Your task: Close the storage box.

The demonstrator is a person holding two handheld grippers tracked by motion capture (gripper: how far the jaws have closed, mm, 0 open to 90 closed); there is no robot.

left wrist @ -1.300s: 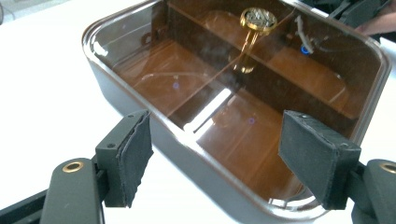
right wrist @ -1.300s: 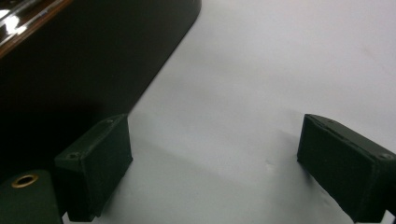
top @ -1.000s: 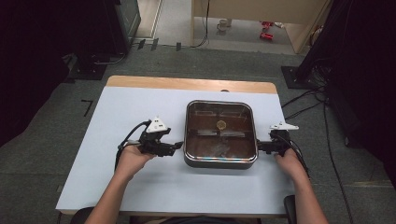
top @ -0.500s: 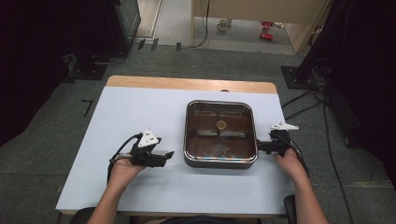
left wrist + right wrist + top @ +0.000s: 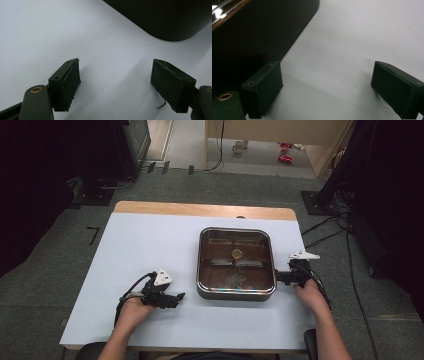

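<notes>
- The left gripper (image 5: 179,297) has its jaws wide apart, just opened further, nothing between them
- The right gripper (image 5: 276,276), also open and empty, is beside the square pan (image 5: 236,292) on the table (image 5: 150,240)

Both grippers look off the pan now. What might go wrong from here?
1. The right gripper sits open right beside the square pan; in its own view one pad is almost against the dark wall, so a small slip may nudge the pan.
2. The left gripper, jaws just opened and empty, rests low over the table; its trailing cable might snag on a reach back.
</notes>
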